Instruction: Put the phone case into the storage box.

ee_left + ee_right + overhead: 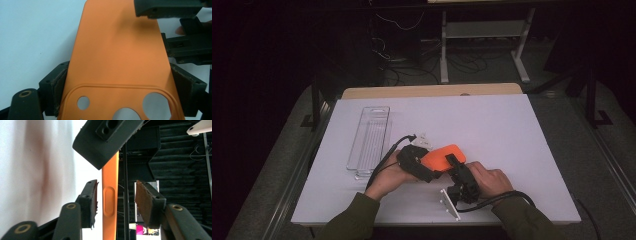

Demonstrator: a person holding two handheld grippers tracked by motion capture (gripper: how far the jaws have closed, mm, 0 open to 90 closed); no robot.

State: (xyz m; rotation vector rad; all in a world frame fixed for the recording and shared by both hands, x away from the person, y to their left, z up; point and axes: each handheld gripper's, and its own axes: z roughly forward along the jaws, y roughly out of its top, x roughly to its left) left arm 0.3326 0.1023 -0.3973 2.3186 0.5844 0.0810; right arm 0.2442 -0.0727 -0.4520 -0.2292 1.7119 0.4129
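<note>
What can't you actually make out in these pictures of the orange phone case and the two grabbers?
- Phone case: in the high view both grippers cover its near end; in the left gripper view the picture's edges cut off both ends.
- Right gripper: its jaws straddle the case's edge, with gaps on both sides.
- Clear tray: too small and see-through in the high view to tell whether anything lies inside.
- Small white part: too small to identify.

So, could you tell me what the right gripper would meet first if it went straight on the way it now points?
Probably the left gripper: its black jaw sits just ahead, across the line. The orange phone case already stands edge-on between the right gripper pads, untouched on at least one side. Depth is hard to judge.
</note>
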